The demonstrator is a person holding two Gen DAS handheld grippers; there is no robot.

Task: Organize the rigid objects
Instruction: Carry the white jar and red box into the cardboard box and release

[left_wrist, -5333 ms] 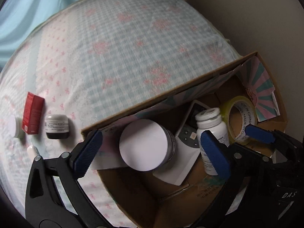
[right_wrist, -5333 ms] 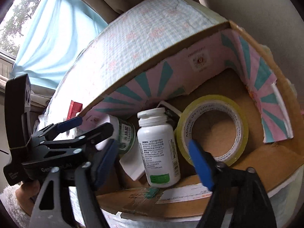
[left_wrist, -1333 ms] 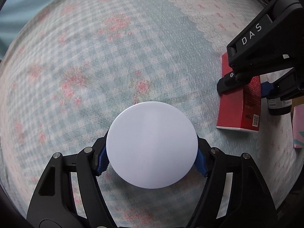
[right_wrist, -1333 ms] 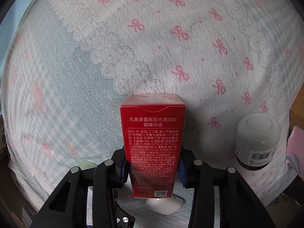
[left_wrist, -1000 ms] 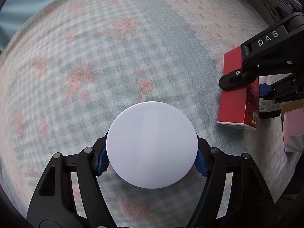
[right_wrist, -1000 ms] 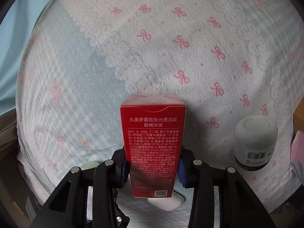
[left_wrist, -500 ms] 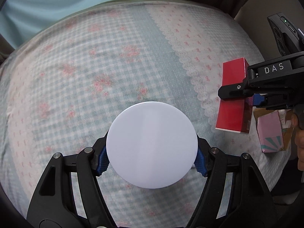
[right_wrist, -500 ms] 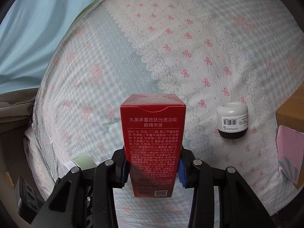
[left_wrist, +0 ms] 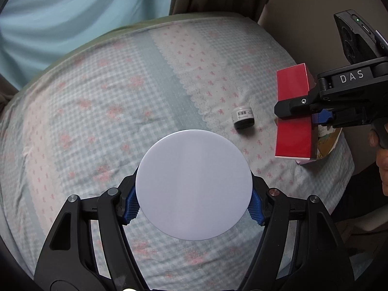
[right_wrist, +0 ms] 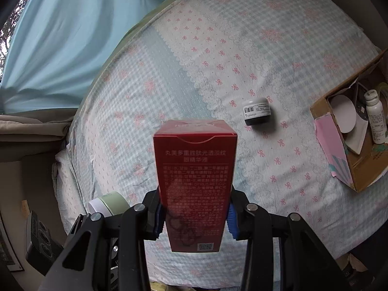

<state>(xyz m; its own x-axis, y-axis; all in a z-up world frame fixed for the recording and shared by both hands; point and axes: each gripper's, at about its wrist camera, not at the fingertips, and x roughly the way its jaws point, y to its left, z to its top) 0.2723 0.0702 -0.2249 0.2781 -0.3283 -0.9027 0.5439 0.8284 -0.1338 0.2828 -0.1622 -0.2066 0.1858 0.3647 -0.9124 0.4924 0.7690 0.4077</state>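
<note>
1. Left gripper (left_wrist: 194, 208) squeezes my round white jar (left_wrist: 194, 184) by its sides, high over the bed (left_wrist: 121, 97).
2. Right gripper (right_wrist: 194, 215) is shut tight on the red box (right_wrist: 195, 181), also above the bed.
3. Smooth jar could slip and fall.
4. Cardboard box (right_wrist: 351, 165) at the bed's edge looks full; I might knock the bottle (right_wrist: 374, 118) inside.

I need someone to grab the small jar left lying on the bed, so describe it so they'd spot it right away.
Look at the bedspread, on its strip of white fabric with pink bows. The small jar stands there alone, short of the cardboard box at the bed's edge. It is squat, with a pale lid, a barcode label and a dark base, and nothing touches it.
</note>
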